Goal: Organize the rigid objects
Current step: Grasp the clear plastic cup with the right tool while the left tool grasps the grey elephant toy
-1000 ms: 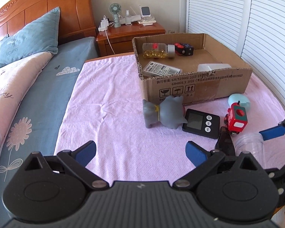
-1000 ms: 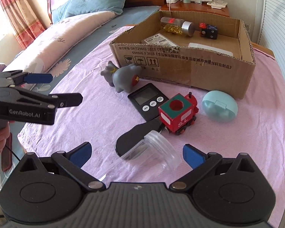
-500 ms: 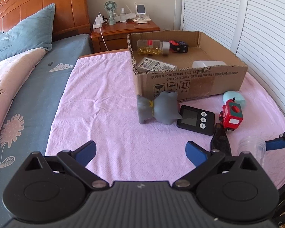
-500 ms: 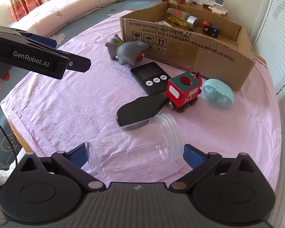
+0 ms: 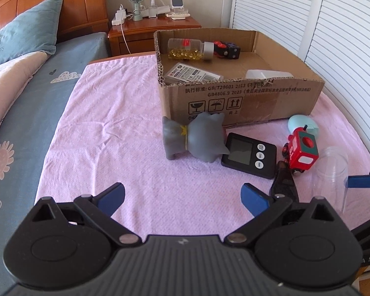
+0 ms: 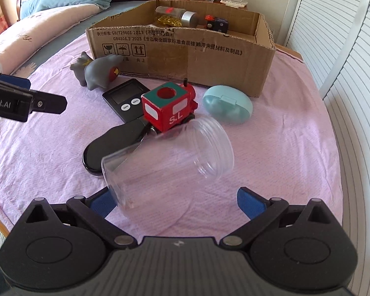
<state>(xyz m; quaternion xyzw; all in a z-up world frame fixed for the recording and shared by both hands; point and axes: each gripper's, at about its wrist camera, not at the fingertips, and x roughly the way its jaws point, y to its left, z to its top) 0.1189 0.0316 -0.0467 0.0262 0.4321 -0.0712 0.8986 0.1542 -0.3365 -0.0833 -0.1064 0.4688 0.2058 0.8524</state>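
From the left wrist view, we are holding the left gripper (image 5: 182, 197) low over the pink cloth (image 5: 106, 128), its two blue-tipped fingers spread wide apart with nothing between them. At the right edge the right gripper's blue fingertip (image 5: 360, 181) is showing beside one clear plastic jar (image 5: 333, 167). We are counting one grey toy figure (image 5: 197, 135) lying on its side, one black timer (image 5: 249, 155), one red toy train (image 5: 302, 151), one pale blue egg-shaped case (image 5: 297, 122) and one black oval piece (image 5: 283, 180), all on the cloth in front of one cardboard box (image 5: 246, 98). Inside the box we are seeing one pill bottle (image 5: 187, 49), one black and red toy (image 5: 227, 49), one labelled packet (image 5: 192, 74) and one white item (image 5: 266, 74).

From the right wrist view, we are holding the right gripper (image 6: 175, 201) level with the cloth, fingers wide apart. The jar is lying tilted on its side between them, its base touching the left finger, its threaded mouth pointing toward the train; the right finger is standing clear, so nothing is clamped. The left gripper (image 6: 24, 101) is hanging at the left edge.
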